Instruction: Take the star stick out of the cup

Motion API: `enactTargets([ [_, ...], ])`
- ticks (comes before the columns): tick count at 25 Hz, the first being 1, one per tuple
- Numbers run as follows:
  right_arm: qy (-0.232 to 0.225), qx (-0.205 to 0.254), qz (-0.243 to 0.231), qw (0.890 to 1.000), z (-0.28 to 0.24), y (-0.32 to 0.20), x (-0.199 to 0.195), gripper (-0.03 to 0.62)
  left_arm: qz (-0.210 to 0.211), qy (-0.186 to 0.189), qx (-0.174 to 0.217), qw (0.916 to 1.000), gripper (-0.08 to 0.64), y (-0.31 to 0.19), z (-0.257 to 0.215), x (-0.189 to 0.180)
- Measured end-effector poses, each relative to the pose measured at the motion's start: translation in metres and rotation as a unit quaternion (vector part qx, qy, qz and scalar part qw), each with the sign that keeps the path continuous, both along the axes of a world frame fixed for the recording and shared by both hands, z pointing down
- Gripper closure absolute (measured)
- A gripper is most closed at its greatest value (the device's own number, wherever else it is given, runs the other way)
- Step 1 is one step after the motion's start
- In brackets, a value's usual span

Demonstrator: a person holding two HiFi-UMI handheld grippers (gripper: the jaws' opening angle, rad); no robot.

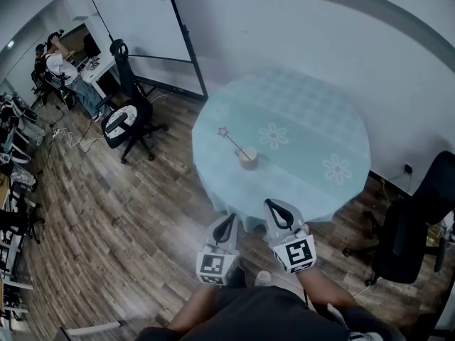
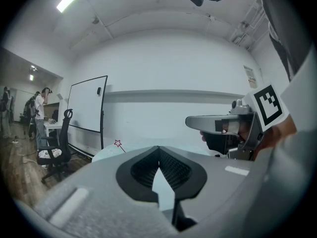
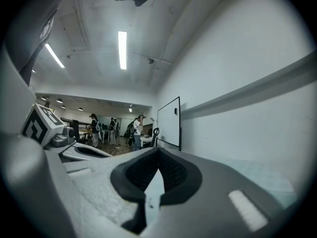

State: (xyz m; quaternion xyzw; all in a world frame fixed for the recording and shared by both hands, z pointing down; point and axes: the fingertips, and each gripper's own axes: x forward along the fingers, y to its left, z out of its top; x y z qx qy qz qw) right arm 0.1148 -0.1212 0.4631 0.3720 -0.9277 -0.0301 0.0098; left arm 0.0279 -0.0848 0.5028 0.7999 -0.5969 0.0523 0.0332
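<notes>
A small beige cup [image 1: 248, 159] stands near the middle of the round table [image 1: 313, 119], which has a pale blue cloth. A thin star stick [image 1: 232, 141] leans out of the cup toward the far left, its pink star on top. In the left gripper view only the star stick [image 2: 118, 143] peeks above the jaws. My left gripper [image 1: 228, 219] and right gripper [image 1: 272, 205] hover side by side off the table's near edge, short of the cup. Both are shut with nothing in them. The left gripper [image 2: 158, 148] sees its neighbour [image 2: 223, 125] to its right; the right gripper [image 3: 158, 150] faces the wall.
A black office chair [image 1: 130, 112] stands left of the table by a whiteboard [image 1: 146, 16]. Another dark chair [image 1: 409, 233] is at the right. People sit at a desk [image 1: 60, 69] far left. Flower prints [image 1: 274, 136] mark the cloth. The floor is wood planks.
</notes>
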Motion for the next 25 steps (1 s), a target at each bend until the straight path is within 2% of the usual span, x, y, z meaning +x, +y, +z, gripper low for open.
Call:
enactTargets([
  [10,0.003,0.0,-0.001,1.0,-0.009,-0.039,-0.047,0.589,0.006,0.012,0.0,0.9999,0.555,-0.049,-0.005,-0.045],
  [25,0.014,-0.009,0.019,1.0,-0.009,-0.106,-0.151,0.589,0.032,0.021,-0.003,0.9993,0.555,-0.127,-0.005,-0.148],
])
